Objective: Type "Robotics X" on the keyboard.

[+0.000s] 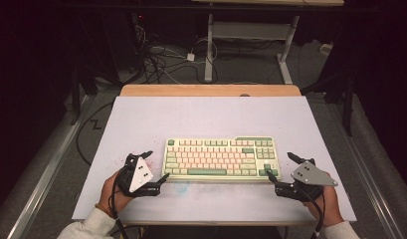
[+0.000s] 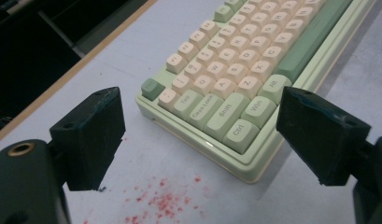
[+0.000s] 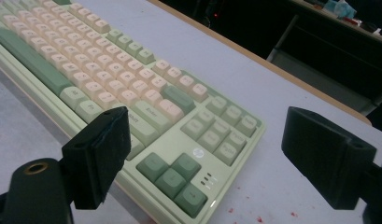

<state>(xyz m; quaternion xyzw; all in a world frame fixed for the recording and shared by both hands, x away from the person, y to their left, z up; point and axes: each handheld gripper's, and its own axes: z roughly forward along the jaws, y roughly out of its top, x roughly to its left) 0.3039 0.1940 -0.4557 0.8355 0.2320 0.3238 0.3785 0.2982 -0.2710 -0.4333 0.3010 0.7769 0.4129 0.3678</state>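
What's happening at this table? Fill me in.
A person holds a gripper in each hand at either end of a green and cream keyboard on the white table. The left gripper and the right gripper are both open, jaws straddling the keyboard's near corners, gripping nothing yet. Red specks mark the table by the left corner.

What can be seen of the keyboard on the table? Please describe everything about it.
The keyboard is a compact model with no number pad, in a pale green case that looks like plastic. Most keys are cream; the modifiers, space bar and arrow keys are darker green. It lies flat near the front of the table, long side toward the person. The left gripper and the right gripper stand open at its two near corners, and neither appears to touch it. Red specks mark the table beside its left end.
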